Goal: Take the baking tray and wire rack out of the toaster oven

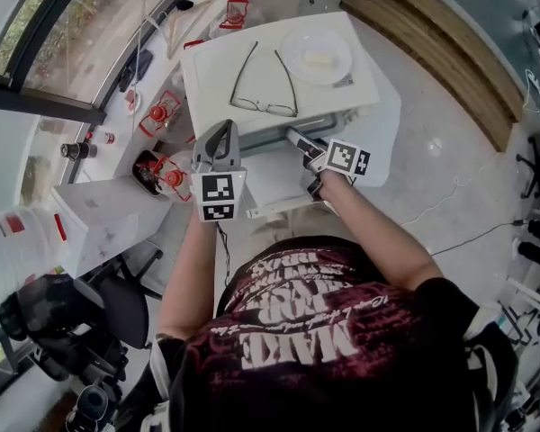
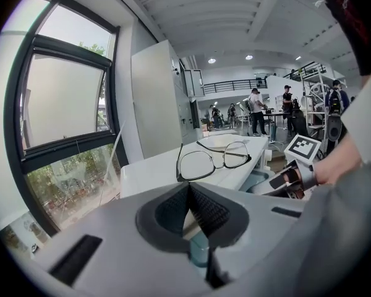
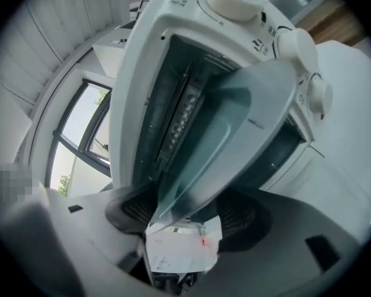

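Note:
A white toaster oven (image 1: 216, 75) stands on the table with its door (image 1: 270, 192) folded down toward me. In the right gripper view the oven's mouth (image 3: 173, 85) fills the frame. A grey baking tray (image 3: 235, 129) sticks out of it at a slant. My right gripper (image 3: 185, 212) is open, and the tray's near edge lies between its pads (image 3: 241, 215) with a gap on one side. In the head view the right gripper (image 1: 299, 144) is at the oven's mouth. My left gripper (image 1: 223, 131) hovers at the oven's left front corner, shut (image 2: 189, 193) on nothing. I cannot make out a wire rack.
Glasses (image 1: 264, 84) and a white plate (image 1: 315, 57) lie on the oven's top; the glasses (image 2: 210, 159) also show in the left gripper view. Red-and-white clutter (image 1: 162, 111) sits on the counter by the window at left. A black chair (image 1: 117, 304) stands at my left.

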The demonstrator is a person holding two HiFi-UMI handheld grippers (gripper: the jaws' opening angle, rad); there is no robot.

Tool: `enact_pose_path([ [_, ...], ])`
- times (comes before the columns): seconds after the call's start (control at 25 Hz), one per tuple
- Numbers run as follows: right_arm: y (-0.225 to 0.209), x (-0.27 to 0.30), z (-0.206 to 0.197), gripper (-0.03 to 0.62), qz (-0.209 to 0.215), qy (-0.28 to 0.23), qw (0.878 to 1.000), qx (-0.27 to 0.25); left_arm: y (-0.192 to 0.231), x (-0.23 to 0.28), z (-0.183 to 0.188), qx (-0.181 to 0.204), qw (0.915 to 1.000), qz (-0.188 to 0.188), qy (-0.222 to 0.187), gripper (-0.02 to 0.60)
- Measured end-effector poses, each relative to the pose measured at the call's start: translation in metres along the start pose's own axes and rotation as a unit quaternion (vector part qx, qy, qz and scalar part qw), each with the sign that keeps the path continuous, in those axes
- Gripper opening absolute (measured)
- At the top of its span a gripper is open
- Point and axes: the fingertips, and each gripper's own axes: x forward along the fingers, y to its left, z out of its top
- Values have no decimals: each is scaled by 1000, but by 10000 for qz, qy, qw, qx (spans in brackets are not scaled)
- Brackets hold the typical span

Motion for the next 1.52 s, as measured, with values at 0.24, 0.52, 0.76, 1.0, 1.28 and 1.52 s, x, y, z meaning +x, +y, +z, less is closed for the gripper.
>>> enact_pose_path([
  [0.24, -4, 18, 8, 171, -238, -164, 9991, -298, -3, 2, -1, 26, 10000, -32, 70, 2],
  [0.52, 0, 11, 4, 107, -115, -256, 9989, -382, -4, 1, -1, 107, 9999, -58, 108, 3],
  [0.76, -1, 1, -8, 91, -111, -235, 9996, -96, -3, 2, -3, 206, 9997, -89, 129, 2],
  [1.0, -2, -12, -19, 77, -40, -176, 9998, 109, -4, 2, -5, 289, 9994, -137, 151, 2],
  [1.28, -5, -34, -39, 56, 73, -125, 9987, 492, -6, 2, -6, 402, 9989, -186, 138, 3],
  [1.52, 0, -58, -55, 41, 226, -222, 9941, 1037, -8, 1, -7, 468, 9987, -197, 103, 3],
])
